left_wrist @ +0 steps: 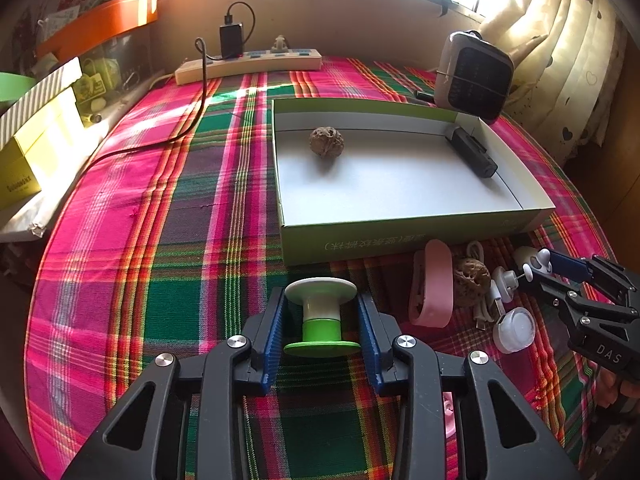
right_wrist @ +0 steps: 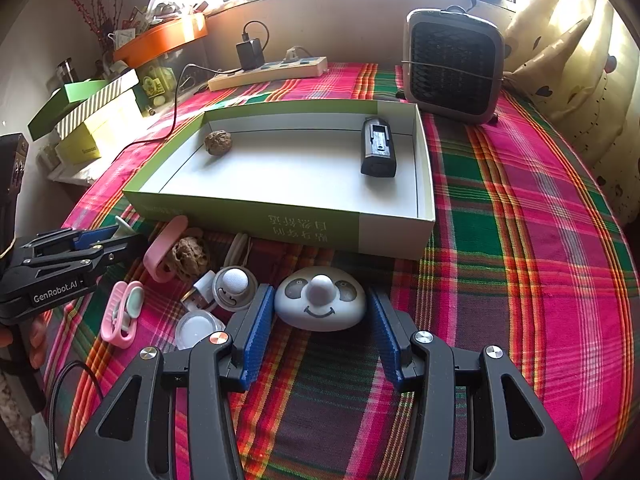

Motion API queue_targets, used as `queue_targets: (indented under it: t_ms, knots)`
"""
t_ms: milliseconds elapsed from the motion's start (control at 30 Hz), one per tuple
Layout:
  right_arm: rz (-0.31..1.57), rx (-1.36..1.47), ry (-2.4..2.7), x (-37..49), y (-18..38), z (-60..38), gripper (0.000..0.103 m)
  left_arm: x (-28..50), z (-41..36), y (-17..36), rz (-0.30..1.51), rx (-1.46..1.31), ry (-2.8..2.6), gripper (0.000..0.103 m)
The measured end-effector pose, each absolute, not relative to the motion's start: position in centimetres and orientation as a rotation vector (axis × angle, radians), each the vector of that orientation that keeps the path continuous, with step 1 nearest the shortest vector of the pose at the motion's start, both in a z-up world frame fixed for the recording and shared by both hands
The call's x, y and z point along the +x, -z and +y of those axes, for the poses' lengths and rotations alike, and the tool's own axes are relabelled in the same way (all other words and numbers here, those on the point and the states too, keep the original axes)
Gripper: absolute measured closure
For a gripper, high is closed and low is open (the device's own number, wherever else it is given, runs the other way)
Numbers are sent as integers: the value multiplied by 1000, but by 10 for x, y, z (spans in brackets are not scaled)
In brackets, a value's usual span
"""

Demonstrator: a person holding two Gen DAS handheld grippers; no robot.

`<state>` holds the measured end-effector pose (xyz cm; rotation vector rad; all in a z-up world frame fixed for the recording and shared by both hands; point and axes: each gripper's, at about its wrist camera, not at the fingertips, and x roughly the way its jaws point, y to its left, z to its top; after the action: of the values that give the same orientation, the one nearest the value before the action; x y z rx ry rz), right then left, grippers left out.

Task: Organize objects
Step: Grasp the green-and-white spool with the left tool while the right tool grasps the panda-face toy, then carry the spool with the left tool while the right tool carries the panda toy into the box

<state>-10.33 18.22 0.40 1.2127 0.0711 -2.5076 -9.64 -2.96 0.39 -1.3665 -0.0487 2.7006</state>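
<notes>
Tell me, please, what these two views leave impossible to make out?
- Left view: whether the pads grip the spool; the flanges hide any contact.
- Right view: whether the pads touch the smiley-face toy.
- Both views: print on the green box is too small.
- Left view: the cable is partly covered.

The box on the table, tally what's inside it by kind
Walnut: 1
Black battery-like block: 1
Total in the box: 2
</notes>
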Motion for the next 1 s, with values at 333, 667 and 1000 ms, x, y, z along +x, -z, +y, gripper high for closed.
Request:
queue_targets:
  t_ms: [333,667,1000]
  knots:
    - [71,1213,2510,-103,-4,182,54,-96,-29,-4,-47,-1365,-2701,71]
    - [73,1204,2514,-102,-5,182,54,-96,-28,-4,-47,-1367,-2698,71]
    - [72,1196,2520,-103,-7,185,55,-93,-27,-10,-40,-1348,-2698,71]
